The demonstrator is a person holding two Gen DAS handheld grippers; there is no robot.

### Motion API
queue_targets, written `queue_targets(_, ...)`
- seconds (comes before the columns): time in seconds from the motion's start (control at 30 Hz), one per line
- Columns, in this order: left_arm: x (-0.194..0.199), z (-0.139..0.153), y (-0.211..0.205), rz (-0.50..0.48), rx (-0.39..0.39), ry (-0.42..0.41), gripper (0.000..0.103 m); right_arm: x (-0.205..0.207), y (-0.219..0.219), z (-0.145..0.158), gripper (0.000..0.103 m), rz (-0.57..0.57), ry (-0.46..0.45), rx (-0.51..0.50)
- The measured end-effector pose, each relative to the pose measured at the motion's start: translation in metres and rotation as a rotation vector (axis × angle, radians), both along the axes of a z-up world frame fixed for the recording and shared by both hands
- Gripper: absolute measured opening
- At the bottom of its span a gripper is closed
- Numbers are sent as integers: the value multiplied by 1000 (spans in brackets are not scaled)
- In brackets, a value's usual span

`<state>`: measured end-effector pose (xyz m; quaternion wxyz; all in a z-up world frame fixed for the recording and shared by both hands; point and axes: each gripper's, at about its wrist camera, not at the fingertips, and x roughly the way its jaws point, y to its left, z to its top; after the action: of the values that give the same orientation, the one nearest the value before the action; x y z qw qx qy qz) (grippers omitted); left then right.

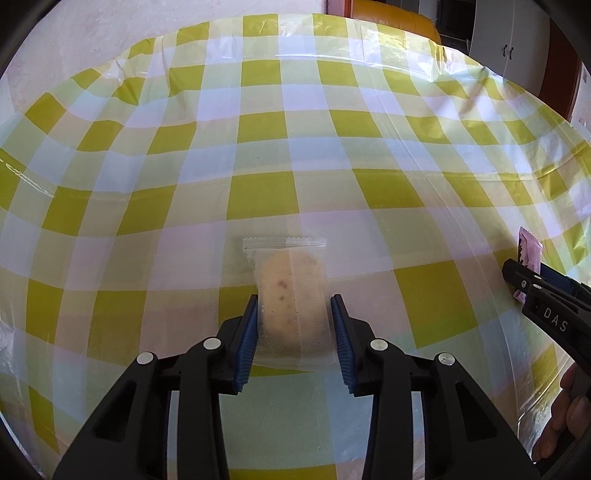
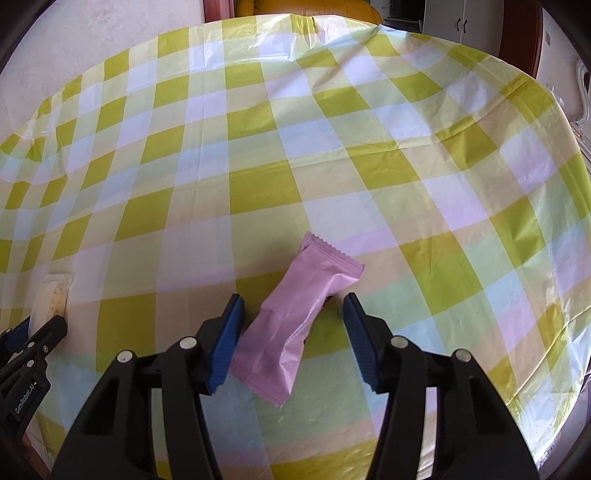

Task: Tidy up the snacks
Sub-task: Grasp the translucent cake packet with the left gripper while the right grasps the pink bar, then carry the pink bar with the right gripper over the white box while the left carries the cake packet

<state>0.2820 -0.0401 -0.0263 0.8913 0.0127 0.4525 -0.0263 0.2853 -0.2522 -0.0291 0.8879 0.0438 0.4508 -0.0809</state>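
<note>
A clear-wrapped pastry snack [image 1: 291, 306] lies on the checked tablecloth [image 1: 295, 147]. My left gripper [image 1: 294, 306] is open, its blue pads on either side of the snack, very close to the wrapper. A pink-wrapped snack [image 2: 295, 325] lies slanted on the cloth. My right gripper [image 2: 293, 308] is open around it, the left pad close to the wrapper, the right pad apart. The pink snack [image 1: 528, 247] and right gripper [image 1: 535, 288] also show at the right edge of the left wrist view. The pastry [image 2: 55, 295] and left gripper [image 2: 29, 343] show at the left edge of the right wrist view.
The table wears a yellow-green, white and pale checked plastic cloth [image 2: 332, 147]. A pale wall [image 1: 74, 37] stands behind it on the left. An orange seat [image 1: 391, 14] and white cabinets [image 1: 509, 33] stand beyond the far edge. The cloth's right edge [image 2: 576, 258] drops off.
</note>
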Motion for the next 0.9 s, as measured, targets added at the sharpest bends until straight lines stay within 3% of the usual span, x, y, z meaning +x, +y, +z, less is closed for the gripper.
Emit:
queue_targets(0.1, -2, 0, -1, -6, -7, 0, 36, -4, 0, 1, 31, 20, -1, 8)
queue_targets(0.23, -7, 0, -4, -21, -18, 2, 36, -13, -6, 1, 24, 37, 0, 32)
queue_targets(0.47, -16, 1, -8, -44, -60, 7, 36, -34, -28, 3, 21, 42, 9, 89)
queue_targets(0.9, -30, 10, -21, -88, -93, -2, 36, -76, -57, 11, 21, -11, 29, 27)
